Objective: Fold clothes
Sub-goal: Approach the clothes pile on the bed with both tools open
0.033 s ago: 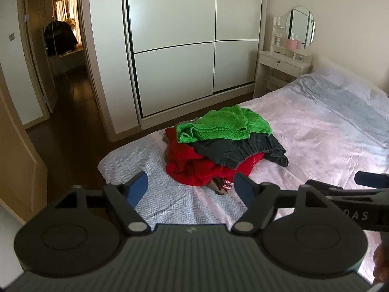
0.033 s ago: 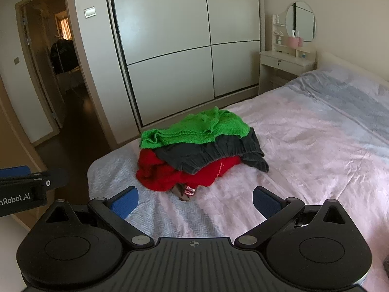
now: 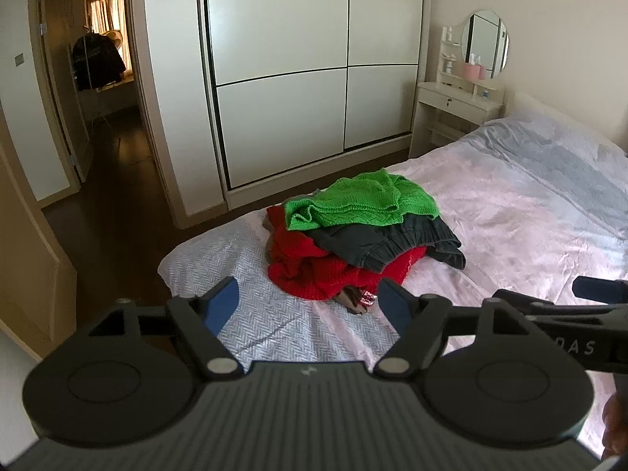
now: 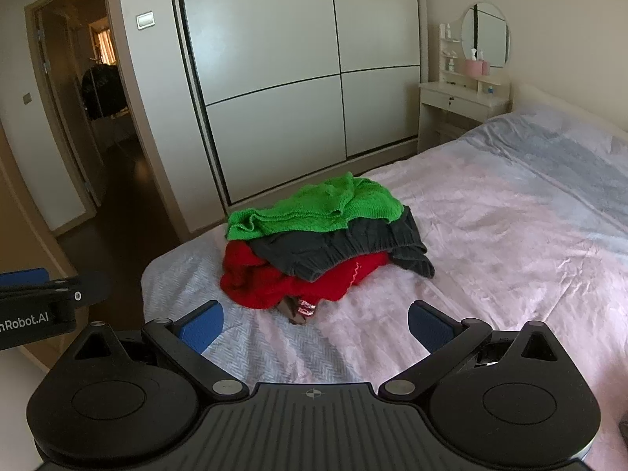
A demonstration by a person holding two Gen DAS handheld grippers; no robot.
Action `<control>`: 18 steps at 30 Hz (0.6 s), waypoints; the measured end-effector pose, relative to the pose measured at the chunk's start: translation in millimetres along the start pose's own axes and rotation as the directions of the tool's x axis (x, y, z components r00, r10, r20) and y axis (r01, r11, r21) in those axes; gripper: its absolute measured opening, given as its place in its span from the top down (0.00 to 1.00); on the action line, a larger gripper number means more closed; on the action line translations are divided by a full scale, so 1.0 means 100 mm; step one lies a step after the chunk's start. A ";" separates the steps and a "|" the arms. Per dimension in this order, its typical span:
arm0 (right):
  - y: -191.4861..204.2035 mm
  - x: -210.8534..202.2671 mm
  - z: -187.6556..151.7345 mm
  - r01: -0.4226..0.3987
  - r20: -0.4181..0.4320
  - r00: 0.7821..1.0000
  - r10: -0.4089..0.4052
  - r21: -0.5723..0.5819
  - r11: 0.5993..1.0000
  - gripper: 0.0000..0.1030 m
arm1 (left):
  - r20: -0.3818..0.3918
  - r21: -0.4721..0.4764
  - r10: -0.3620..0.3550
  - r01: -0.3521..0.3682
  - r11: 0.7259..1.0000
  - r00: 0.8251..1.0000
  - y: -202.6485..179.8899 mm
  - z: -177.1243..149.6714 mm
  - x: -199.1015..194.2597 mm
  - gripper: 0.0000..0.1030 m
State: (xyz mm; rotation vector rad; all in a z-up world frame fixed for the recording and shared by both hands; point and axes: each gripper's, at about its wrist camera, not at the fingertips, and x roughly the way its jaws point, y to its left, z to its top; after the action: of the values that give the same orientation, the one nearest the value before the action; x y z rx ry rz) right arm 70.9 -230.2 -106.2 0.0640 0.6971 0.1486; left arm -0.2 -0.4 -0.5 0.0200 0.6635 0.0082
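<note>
Lying in a loose heap near the foot corner of the bed (image 3: pixel 510 212), the clothes pile is stacked in layers: a green knit sweater (image 3: pixel 361 200) on top, a dark grey garment (image 3: pixel 384 241) with a ribbed hem under it, and a red knit sweater (image 3: pixel 310 271) at the bottom. A small brownish item with a pink patterned patch (image 3: pixel 359 297) pokes out from under the red knit at the near edge. The pile rests where the pale pink sheet meets a grey herringbone cover (image 3: pixel 235 271). The left gripper (image 3: pixel 308 308) hovers short of the pile, its blue-padded fingers spread wide and empty. The right gripper (image 4: pixel 316 324) hangs likewise in front of the pile, fingers wide apart, touching nothing. Behind the bed stand a white sliding-door wardrobe (image 3: pixel 314 78) and, to the right, a small white dressing table (image 3: pixel 457 104) with a round mirror (image 3: pixel 484 44). On the left an open doorway (image 3: pixel 94 90) leads to a darker room.
</note>
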 end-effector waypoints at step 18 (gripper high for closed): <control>-0.09 -0.08 0.07 -0.013 0.011 1.000 0.013 0.028 1.000 0.00 | -0.011 0.001 0.012 -0.012 1.000 1.000 0.01 0.10 -0.06 0.26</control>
State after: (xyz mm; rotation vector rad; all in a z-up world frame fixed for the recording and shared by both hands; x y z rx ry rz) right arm 70.1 -240.9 -97.0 0.0961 0.6879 0.1509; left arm 1.2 0.8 11.5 0.0253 0.6741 0.0195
